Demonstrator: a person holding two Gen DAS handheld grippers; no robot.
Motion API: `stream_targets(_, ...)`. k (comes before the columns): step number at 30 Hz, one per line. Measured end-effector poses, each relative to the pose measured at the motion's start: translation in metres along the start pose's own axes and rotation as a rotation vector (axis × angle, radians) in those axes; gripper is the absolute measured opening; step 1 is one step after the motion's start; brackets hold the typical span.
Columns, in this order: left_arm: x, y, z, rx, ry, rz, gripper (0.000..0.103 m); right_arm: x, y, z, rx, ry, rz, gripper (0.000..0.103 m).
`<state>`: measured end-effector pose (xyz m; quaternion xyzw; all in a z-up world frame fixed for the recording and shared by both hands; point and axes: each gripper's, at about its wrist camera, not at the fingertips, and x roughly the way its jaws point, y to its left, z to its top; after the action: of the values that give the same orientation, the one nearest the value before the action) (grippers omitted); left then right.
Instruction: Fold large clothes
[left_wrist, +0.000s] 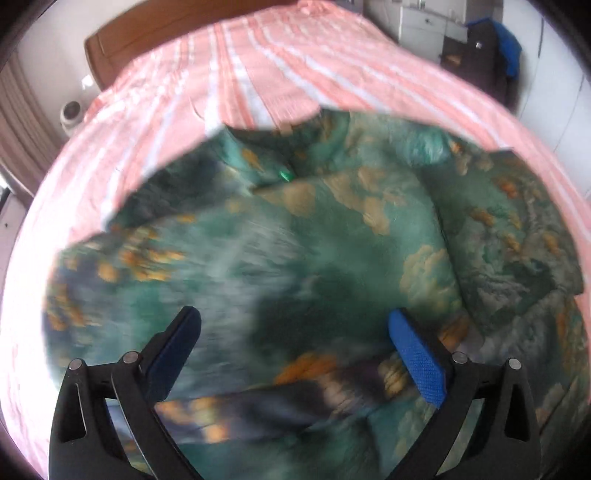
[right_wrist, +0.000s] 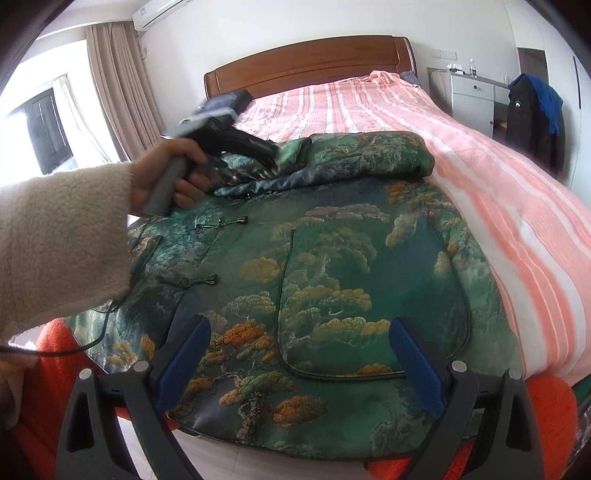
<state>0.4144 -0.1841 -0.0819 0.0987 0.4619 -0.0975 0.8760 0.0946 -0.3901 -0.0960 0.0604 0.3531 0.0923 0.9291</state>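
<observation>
Between the blue-padded fingers of the left gripper (left_wrist: 294, 347) there's just blurry green cloth passing underneath, jaws spread wide and holding nothing, and the right gripper (right_wrist: 299, 354) is the same deal, wide apart and empty, hanging over the near hem. What they're both looking at is the big green satin jacket with the gold-and-teal pine tree landscape print (right_wrist: 332, 280), lying face up across the foot of the bed with the pink-and-white striped bedspread (right_wrist: 480, 155). Its knotted frog closures (right_wrist: 207, 282) run down the left of the right wrist view, and a piped patch pocket (right_wrist: 369, 314) sits right in front of the right gripper. The far sleeve looks already flipped in, bunched into a lumpy roll near the collar, and the person's left hand (right_wrist: 166, 177), cream fleece cuff and all, has its tool tipped down just over that bunch. If it were me, I'd pinch the roll flat at its outer edge and drag it straight so it lies inside the body panel, then have the right side grab the hem corner, not the pocket, since satin like this will probably slide and the padding will want to spring back. Slow, low pulls. As for containers, honestly none in play; the only thing like storage is a white drawer cabinet (right_wrist: 469, 96) by the wall, shut, with small bottles on top I can't make out.
</observation>
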Motion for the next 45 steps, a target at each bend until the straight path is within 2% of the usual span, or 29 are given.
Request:
stream_targets(4, -0.018, 0.056, -0.007, -0.091, -0.026, 0.031, 0.102, 0.002, 0.0, 0.0, -0.001, 0.0, 0.001, 0.097)
stream_targets(7, -0.008, 0.112, -0.014, -0.217, -0.008, 0.11, 0.102, 0.003, 0.001, 0.0, -0.009, -0.002, 0.0, 0.096)
stream_targets(9, 0.014, 0.16, -0.024, -0.345, 0.034, 0.17, 0.102, 0.004, 0.003, -0.001, -0.012, 0.001, -0.001, 0.097)
stream_targets(11, 0.047, 0.189, -0.036, -0.427, 0.126, 0.213, 0.103, 0.007, 0.003, -0.001, -0.014, 0.014, -0.001, 0.097)
stream_targets(13, 0.063, 0.202, -0.045, -0.481, 0.158, 0.112, 0.103, 0.013, 0.006, -0.002, -0.024, 0.037, -0.004, 0.097)
stream_targets(16, 0.043, 0.203, -0.044, -0.526, 0.119, 0.045, 0.101, 0.016, 0.011, -0.002, -0.04, 0.046, -0.016, 0.096)
stream_targets(19, 0.002, 0.194, -0.055, -0.458, 0.058, 0.005, 0.102, 0.01, 0.014, 0.0, -0.048, 0.024, -0.03, 0.097)
stream_targets(22, -0.026, 0.176, -0.073, -0.31, 0.029, 0.054, 0.102, 0.009, 0.017, 0.002, -0.052, 0.017, -0.029, 0.097)
stream_targets(24, -0.022, 0.161, -0.079, -0.224, 0.046, 0.123, 0.103, 0.013, 0.018, 0.002, -0.053, 0.028, -0.023, 0.096)
stream_targets(26, 0.004, 0.147, -0.08, -0.167, 0.118, 0.164, 0.103, 0.02, 0.022, 0.003, -0.052, 0.055, -0.01, 0.096)
stream_targets(28, 0.0, 0.149, -0.084, -0.171, 0.137, 0.185, 0.103, 0.021, 0.026, 0.007, -0.048, 0.065, 0.01, 0.096)
stream_targets(31, -0.033, 0.14, -0.078, -0.175, 0.04, 0.186, 0.102, 0.003, 0.034, 0.018, -0.087, 0.014, -0.013, 0.096)
stream_targets(34, -0.079, 0.13, -0.077, -0.113, -0.06, 0.253, 0.102, -0.023, 0.036, 0.032, -0.16, -0.071, -0.083, 0.097)
stream_targets(37, -0.123, 0.127, -0.081, -0.071, -0.133, 0.314, 0.102, -0.031, 0.03, 0.046, -0.182, -0.092, -0.116, 0.097)
stream_targets(42, -0.173, 0.147, -0.088, -0.039, -0.212, 0.385, 0.102, -0.034, 0.027, 0.067, -0.182, -0.117, -0.11, 0.097)
stream_targets(45, -0.183, 0.151, -0.089, -0.027, -0.233, 0.409, 0.102, -0.034, 0.027, 0.079, -0.15, -0.131, -0.081, 0.097)
